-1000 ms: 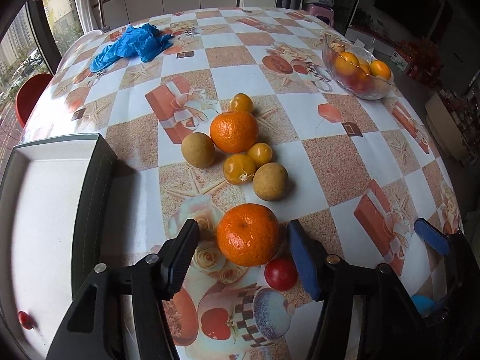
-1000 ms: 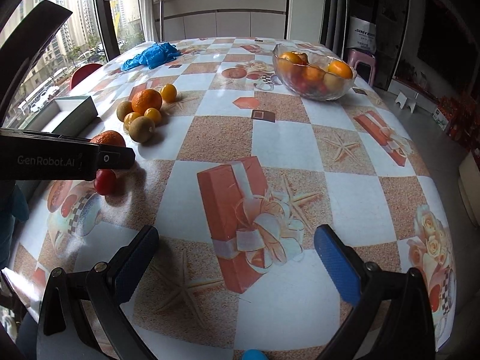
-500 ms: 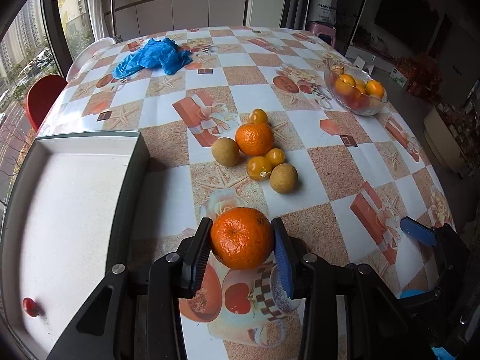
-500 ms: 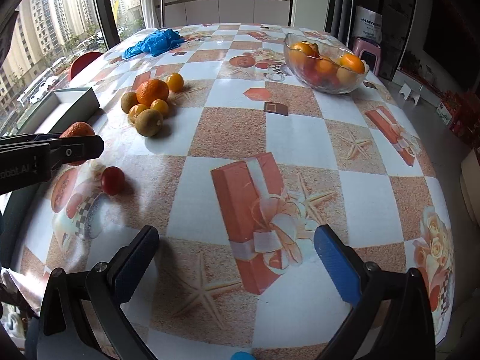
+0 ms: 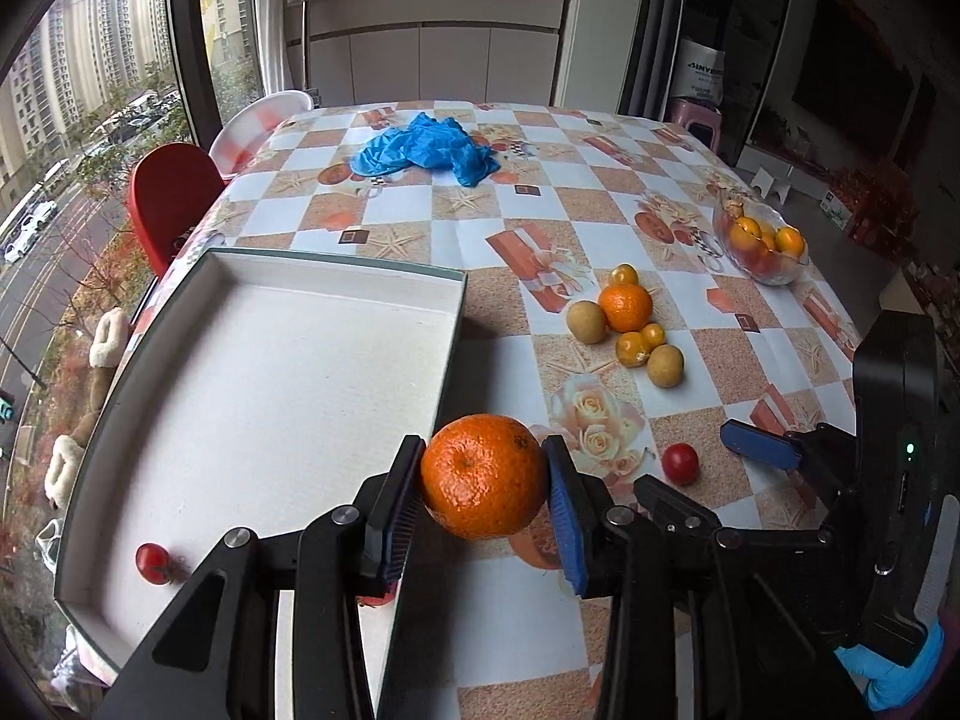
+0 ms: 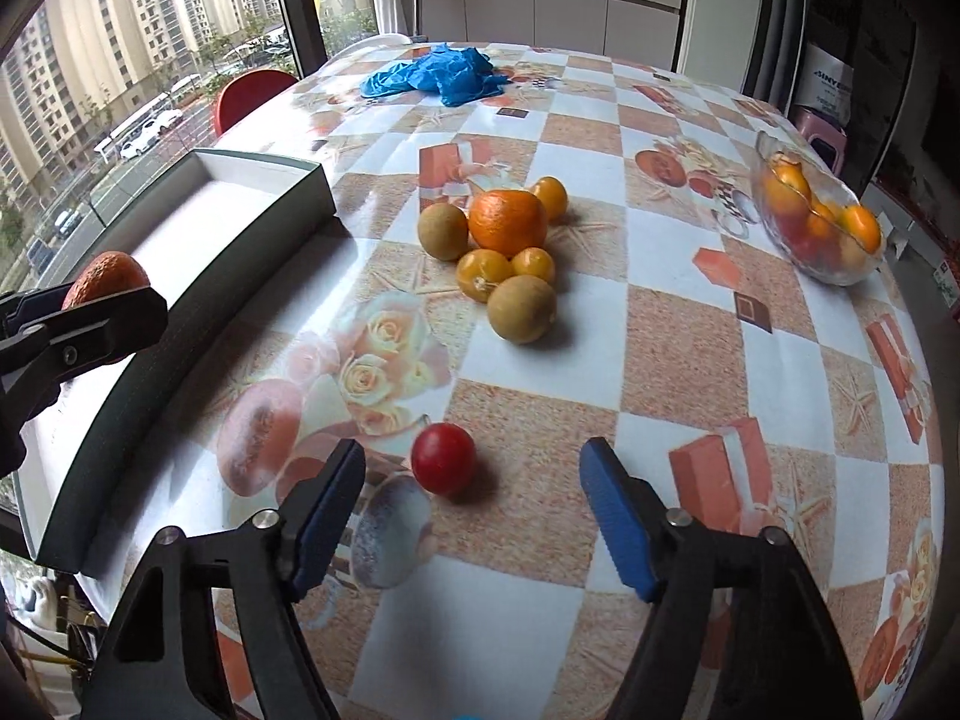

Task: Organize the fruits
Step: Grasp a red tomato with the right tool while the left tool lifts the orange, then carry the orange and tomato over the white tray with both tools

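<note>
Left wrist: left gripper (image 5: 485, 486) angled down, pinched orange (image 5: 483, 476) by tray (image 5: 456, 324) edge.
Right wrist: right gripper (image 6: 471, 480) angled down, jaws just closing, spread around tomato (image 6: 443, 458).

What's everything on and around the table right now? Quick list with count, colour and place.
held orange: one, orange, clamped over the tray's right wall
tray: one, white inside, dark rim, table's left side
tray tomato: one, red, tray's near-left corner
loose tomato: one, red, on the cloth
fruit cluster: one orange, three small yellow, two brownish, mid-table
glass bowl: one, clear, holding fruit, far right
blue gloves: crumpled heap, blue, far end
red chair: one, beyond the table's left edge
left gripper: shut on the held orange
right gripper: open, jaws just been closing, astride the loose tomato
</note>
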